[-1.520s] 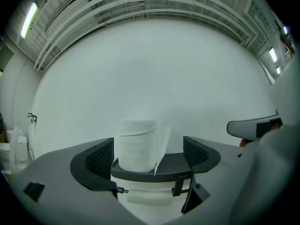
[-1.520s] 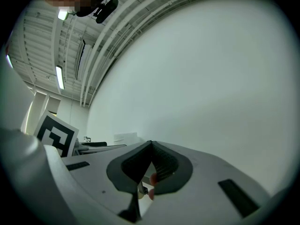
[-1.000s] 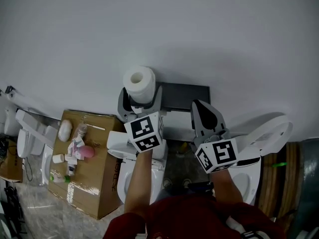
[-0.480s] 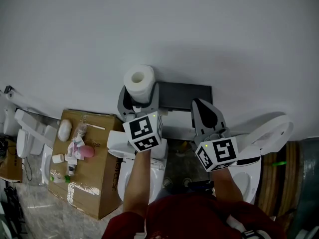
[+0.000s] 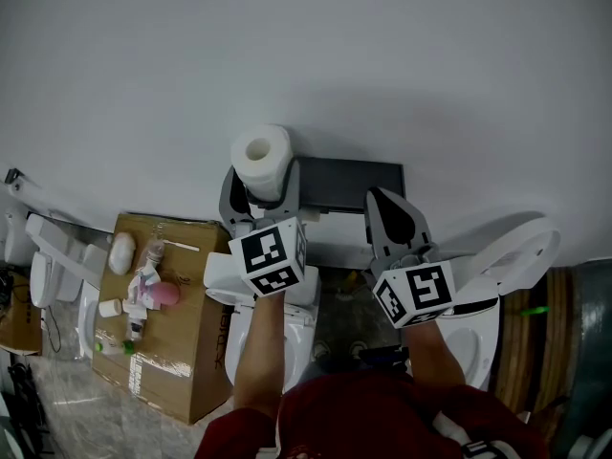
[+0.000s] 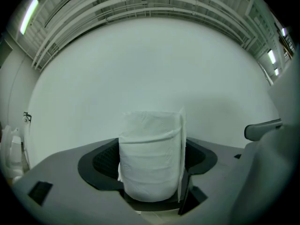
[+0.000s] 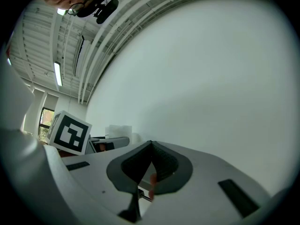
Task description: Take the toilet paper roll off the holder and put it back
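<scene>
Now the left gripper (image 5: 260, 185) pinches the toilet paper roll (image 5: 262, 157) upright near the wall, and the right gripper (image 5: 390, 220) is pressed together. Squeeze gently and line up its core with the likely holder bar (image 6: 262, 128).

A plain white wall (image 5: 382, 55) rises behind toilets (image 5: 516, 256) and a cardboard box (image 5: 186, 347).

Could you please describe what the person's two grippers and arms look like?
Both the left gripper and the right gripper have light grey, wedge-shaped fingers lined with black ribbed pads. Each carries a white cube printed with black square markers. No cables show. The person wears a dark red top, and the forearms are uncovered.
</scene>
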`<state>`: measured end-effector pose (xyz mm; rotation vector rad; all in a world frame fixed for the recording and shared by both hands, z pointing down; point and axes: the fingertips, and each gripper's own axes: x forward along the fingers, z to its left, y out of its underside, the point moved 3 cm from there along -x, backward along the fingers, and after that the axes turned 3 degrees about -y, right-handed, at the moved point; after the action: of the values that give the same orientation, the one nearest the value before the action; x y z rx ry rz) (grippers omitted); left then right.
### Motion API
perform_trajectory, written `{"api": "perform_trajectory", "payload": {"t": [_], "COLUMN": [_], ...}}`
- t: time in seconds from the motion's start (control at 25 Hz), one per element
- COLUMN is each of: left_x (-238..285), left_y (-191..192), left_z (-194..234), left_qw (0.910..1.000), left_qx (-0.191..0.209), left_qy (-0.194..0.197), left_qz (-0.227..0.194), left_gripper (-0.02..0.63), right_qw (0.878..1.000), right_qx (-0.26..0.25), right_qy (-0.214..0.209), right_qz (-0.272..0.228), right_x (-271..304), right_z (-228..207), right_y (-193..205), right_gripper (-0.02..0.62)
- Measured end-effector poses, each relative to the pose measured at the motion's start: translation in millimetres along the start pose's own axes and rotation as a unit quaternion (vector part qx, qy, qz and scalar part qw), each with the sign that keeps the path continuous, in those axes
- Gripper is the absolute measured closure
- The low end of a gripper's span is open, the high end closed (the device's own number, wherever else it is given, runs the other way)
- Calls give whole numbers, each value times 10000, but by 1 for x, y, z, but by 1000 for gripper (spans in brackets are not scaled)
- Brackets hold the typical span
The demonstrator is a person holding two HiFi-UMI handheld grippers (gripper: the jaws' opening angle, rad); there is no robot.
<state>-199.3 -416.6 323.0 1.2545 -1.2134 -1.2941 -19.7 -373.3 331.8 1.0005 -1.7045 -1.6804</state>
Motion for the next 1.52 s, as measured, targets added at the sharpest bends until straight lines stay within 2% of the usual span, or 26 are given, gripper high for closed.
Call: {"api": "perform_trajectory", "payload": {"t": [0.4,0.68,0.88,1.16,1.52], "left_x": [-43,-81,-104,-128,-133], "left_y": [-59,-73,-64,-32,3], "left_z": [-4,-12,-8,-5,-13], "left_qw": [9984,9976,9979,9988,9989], "left_qx": [-114,-105,-152,-254,-221], "left_qy": [139,209,80,6,104], "left_qz": [-538,-647,-626,-425,-408], "left_gripper": [184,184,184,184,184], "right_qw": [9999,9998,9996,9997,9997], "right_qx": [29,-33,-17,-19,-68], "right_qy": [16,-34,-37,-92,-210], "right_qz": [-126,-215,-274,-232,-101], "right_x": [-10,-18,-24,-32,-36], "right_z": [3,7,9,15,23], "right_y": [-11,-16,-17,-13,-2], "right_gripper": [588,588,588,588,588]}}
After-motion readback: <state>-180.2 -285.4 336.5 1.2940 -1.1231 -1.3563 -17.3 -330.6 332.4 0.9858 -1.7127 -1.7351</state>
